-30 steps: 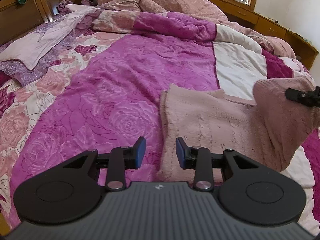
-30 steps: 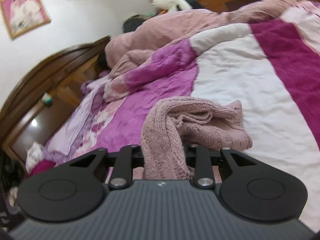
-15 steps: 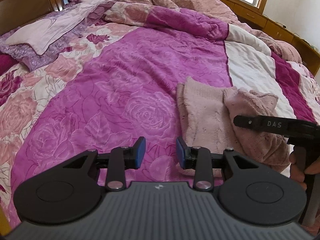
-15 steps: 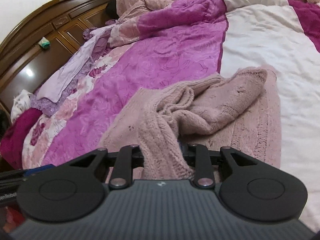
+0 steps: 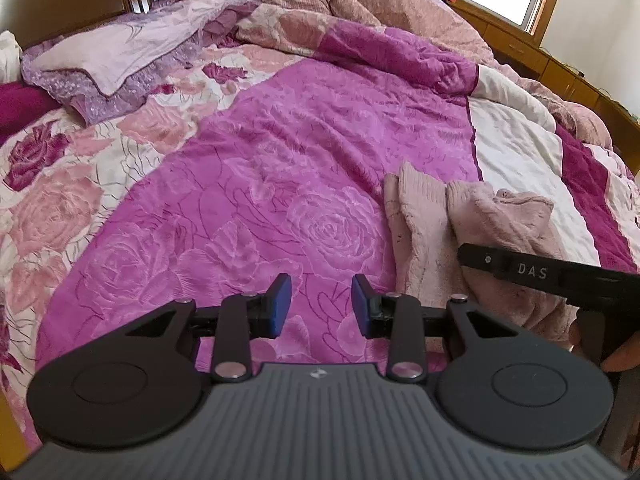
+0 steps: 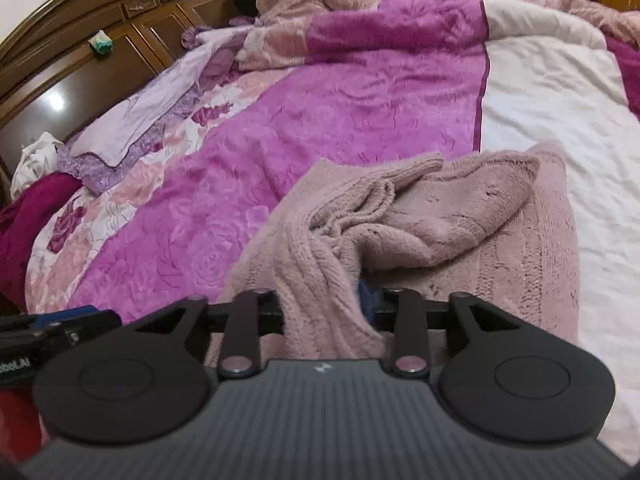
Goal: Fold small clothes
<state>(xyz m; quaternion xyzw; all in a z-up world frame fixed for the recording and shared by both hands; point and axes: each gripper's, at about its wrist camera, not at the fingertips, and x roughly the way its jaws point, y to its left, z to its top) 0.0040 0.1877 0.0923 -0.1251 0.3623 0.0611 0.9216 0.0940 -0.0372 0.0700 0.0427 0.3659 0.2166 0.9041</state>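
Magenta bedspread [image 5: 280, 184] carries the pink knit sweater [image 6: 460, 232], near right. My right gripper [image 6: 326, 312] is clamped on its soft, floppy, light sleeve; my left gripper [image 5: 318, 306] hangs apart, empty.

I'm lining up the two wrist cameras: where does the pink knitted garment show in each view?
Left wrist: pink knitted garment lies right of centre on the quilt, beyond the open left gripper.
Right wrist: it fills the centre, a fold pinched in the right gripper.
Shared landmark: lilac pillow.
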